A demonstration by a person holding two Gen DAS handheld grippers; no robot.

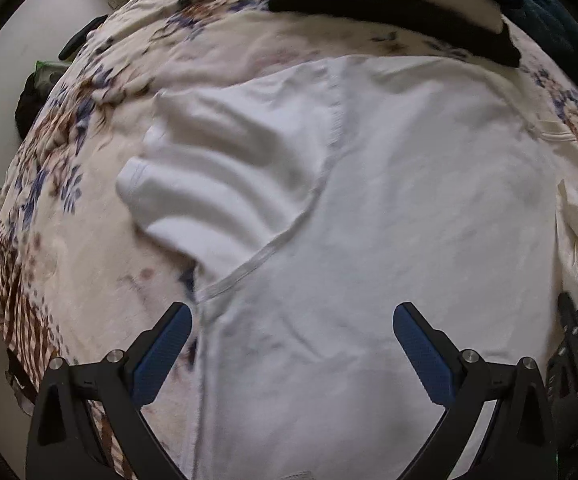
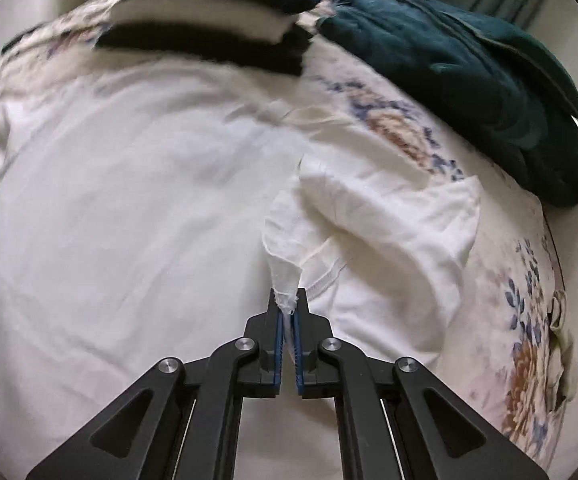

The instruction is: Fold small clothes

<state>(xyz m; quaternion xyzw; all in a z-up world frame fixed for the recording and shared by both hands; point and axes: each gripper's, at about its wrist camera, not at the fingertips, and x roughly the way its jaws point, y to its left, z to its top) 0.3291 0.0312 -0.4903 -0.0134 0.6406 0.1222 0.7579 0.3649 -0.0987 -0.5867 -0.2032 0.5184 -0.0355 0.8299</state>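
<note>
Left wrist view: white cotton T-shirt (image 1: pixel 389 208) spread flat on cream floral bedspread (image 1: pixel 89 248), one short sleeve rumpled into soft ridges; left gripper (image 1: pixel 291 320) spread wide above the cloth, pinching nothing. Right wrist view only: right gripper (image 2: pixel 287 300) pressed together on a raised pinch of the shirt's edge; dark teal plush blanket (image 2: pixel 469 80) heaped beyond. Black-and-white folded pile (image 2: pixel 209 32) at the far edge.

Black-white folded stack (image 2: pixel 209 36) blocks far edge; teal blanket (image 2: pixel 469 80) crowds far-right (bedspread (image 2: pixel 529 300) right open)
</note>
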